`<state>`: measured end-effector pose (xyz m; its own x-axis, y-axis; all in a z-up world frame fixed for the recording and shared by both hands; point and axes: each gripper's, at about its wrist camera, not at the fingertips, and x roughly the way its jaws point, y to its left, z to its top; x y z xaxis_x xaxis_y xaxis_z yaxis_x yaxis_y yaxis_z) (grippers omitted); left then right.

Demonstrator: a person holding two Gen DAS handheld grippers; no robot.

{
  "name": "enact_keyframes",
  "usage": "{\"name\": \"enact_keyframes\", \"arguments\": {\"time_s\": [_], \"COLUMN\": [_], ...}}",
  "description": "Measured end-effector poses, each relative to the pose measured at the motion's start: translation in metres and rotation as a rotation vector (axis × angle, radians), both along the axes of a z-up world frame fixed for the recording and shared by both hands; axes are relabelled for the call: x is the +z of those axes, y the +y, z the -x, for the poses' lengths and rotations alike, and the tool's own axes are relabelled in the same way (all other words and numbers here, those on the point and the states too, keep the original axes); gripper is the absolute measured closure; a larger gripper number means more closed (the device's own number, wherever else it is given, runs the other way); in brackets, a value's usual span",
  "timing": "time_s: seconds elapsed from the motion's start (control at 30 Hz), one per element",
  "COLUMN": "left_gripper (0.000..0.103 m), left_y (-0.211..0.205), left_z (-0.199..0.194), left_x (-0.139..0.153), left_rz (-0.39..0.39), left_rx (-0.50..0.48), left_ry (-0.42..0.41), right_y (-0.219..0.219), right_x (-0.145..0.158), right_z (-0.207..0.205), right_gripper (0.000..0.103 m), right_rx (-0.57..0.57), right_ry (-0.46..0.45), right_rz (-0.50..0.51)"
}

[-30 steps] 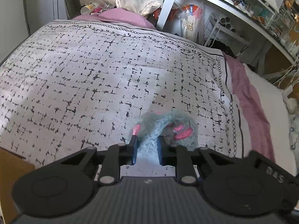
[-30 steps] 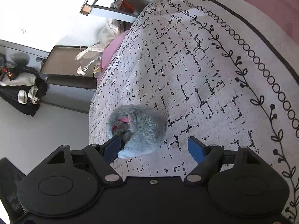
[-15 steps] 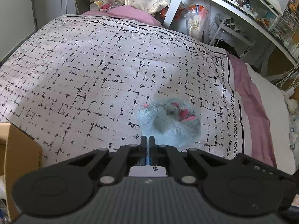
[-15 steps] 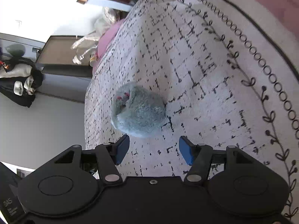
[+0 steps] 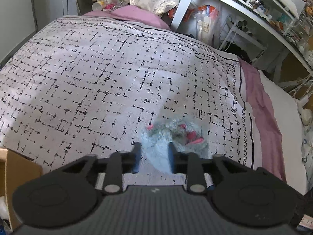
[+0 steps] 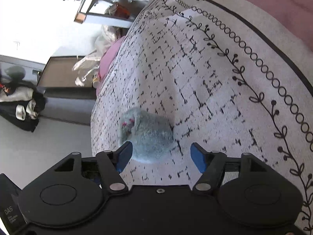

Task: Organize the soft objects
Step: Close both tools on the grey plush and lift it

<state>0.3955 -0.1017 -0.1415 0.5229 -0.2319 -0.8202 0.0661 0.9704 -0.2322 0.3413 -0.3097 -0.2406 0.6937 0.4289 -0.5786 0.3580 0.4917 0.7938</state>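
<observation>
Grey plush toy point(image 5: 172, 137) lies on the patterned bedspread point(image 5: 97, 74), toward the bordered edge next to the pink sheet point(image 5: 260, 105). Nothing else sits on the spread near it.

Left gripper point(image 5: 153, 156): fingers part-open, straddling the near end of the toy. The fur fills the gap between them, but we cannot tell whether the pads press on it or only flank it. The picture is blurred here.

Right gripper point(image 6: 160, 154): spread wide, blue pads point(image 6: 197, 156) clear on the one side. The toy point(image 6: 145, 135) sits just ahead, nearer the left-hand pad, which appears to touch or nearly touch the fur. It holds nothing.

Handling, as we judge it: light, soft through, long pile. It will squash under the pads, not resist, so a shallow pinch may take only fur and slip. Nothing fragile about it. Best hold is across the thick of the body, pads well past the outer fluff, not on the pink bits.

Shape and heading: curled into a rounded lump, so the long axis is weak. In the left view it runs roughly across the picture and slightly away, pink-marked end point(image 5: 192, 138) to the right. In the right view the pink marks point(image 6: 128, 122) face the bed's edge and the floor.

Cardboard box point(image 5: 17, 174) corner shows low left in the left view, a likely place for it.
</observation>
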Motion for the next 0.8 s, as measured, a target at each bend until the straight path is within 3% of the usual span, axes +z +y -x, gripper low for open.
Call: {"name": "enact_keyframes", "arguments": {"time_s": [0.3, 0.4, 0.63, 0.73, 0.77, 0.8], "left_gripper": [0.063, 0.063, 0.061, 0.065, 0.066, 0.072], "left_y": [-0.003, -0.006, -0.002, 0.003, 0.003, 0.002], "left_z": [-0.026, -0.03, -0.023, -0.023, -0.023, -0.022], "left_x": [-0.013, -0.021, -0.034, -0.036, -0.036, -0.034], "left_rz": [0.079, 0.042, 0.059, 0.087, 0.092, 0.086], "left_rx": [-0.003, 0.008, 0.004, 0.024, 0.026, 0.021], "left_ry": [0.034, 0.048, 0.062, 0.074, 0.076, 0.072], "right_y": [0.003, 0.004, 0.01, 0.013, 0.014, 0.015], "right_x": [-0.014, -0.018, -0.023, -0.022, -0.021, -0.017], "right_z": [-0.018, -0.024, -0.028, -0.029, -0.029, -0.03], "right_gripper": [0.036, 0.036, 0.036, 0.045, 0.059, 0.066], "right_rx": [-0.041, -0.049, -0.024, 0.004, 0.021, 0.039], "right_ry": [0.012, 0.009, 0.012, -0.009, -0.027, -0.051], "right_rz": [-0.028, -0.031, -0.003, 0.021, 0.018, 0.016]}}
